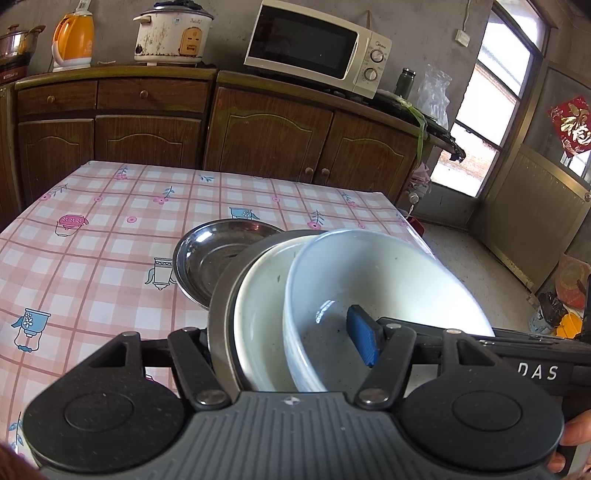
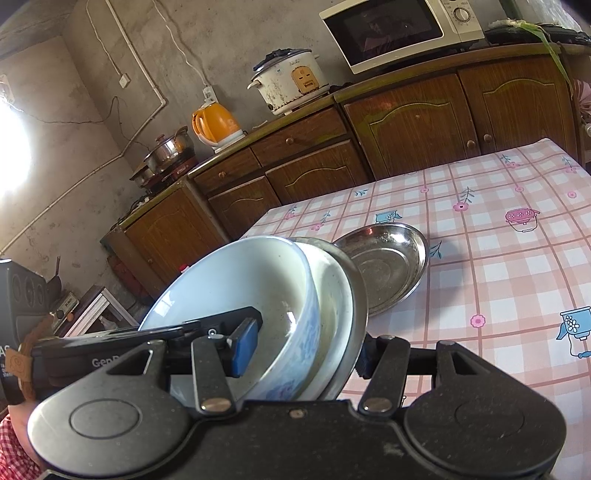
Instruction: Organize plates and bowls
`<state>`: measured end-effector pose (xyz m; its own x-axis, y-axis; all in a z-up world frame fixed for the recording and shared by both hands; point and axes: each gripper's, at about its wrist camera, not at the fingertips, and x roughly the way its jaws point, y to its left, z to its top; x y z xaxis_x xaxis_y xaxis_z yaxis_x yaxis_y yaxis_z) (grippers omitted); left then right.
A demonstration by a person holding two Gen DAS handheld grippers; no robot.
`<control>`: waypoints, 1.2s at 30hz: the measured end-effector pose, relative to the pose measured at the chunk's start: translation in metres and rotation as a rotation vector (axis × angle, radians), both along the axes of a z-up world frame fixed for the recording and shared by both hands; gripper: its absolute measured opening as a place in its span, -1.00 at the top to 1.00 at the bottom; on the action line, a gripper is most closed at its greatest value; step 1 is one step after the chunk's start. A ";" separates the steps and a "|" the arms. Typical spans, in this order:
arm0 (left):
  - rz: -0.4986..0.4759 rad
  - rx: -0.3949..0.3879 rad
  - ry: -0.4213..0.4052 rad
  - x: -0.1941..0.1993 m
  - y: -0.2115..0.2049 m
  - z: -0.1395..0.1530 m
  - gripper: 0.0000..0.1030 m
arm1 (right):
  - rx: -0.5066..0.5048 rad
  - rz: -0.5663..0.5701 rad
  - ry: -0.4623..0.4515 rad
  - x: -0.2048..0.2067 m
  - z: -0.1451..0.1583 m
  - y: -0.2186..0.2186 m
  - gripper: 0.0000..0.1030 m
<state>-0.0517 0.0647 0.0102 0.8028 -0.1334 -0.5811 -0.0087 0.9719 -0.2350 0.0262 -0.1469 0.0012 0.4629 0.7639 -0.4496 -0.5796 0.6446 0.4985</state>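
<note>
stack (image 1: 325,295) of three nested dishes is tilted on edge at the near table edge: white bowl (image 1: 369,280) innermost, cream bowl (image 1: 258,314) behind it, steel dish (image 1: 221,295) outermost. a second steel plate (image 1: 207,258) lies flat on the table (image 1: 92,221) just behind the stack; i cannot tell whether they touch.

i see my left gripper (image 1: 280,343) closed on the stack: blue pad (image 1: 364,339) inside the white bowl, other finger against the steel dish's outer side. from the right wrist, my right gripper (image 2: 303,350) clamps the same stack (image 2: 295,295) from the opposite side, blue pad (image 2: 243,343) inside the white bowl (image 2: 240,280), other finger outside the steel dish (image 2: 354,295). the steel plate (image 2: 384,269) sits beyond.

table wears a pink checked cloth. behind it, a wooden cabinet (image 1: 258,129) carries a microwave (image 1: 314,48), rice cooker (image 1: 173,33) and orange kettle (image 1: 74,37).
</note>
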 end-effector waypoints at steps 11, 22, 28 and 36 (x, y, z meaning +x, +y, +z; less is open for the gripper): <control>0.002 0.000 -0.004 0.003 0.000 0.003 -0.28 | 0.005 -0.003 -0.005 0.004 0.005 0.000 -0.26; 0.003 -0.002 -0.001 0.006 0.001 0.005 -0.28 | 0.005 -0.003 -0.005 0.004 0.006 0.000 -0.26; 0.004 -0.006 -0.002 0.009 0.002 0.006 -0.28 | 0.005 -0.004 -0.006 0.004 0.006 0.000 -0.26; 0.006 -0.007 -0.009 0.015 0.003 0.009 -0.28 | 0.006 -0.007 -0.012 0.007 0.010 0.000 -0.26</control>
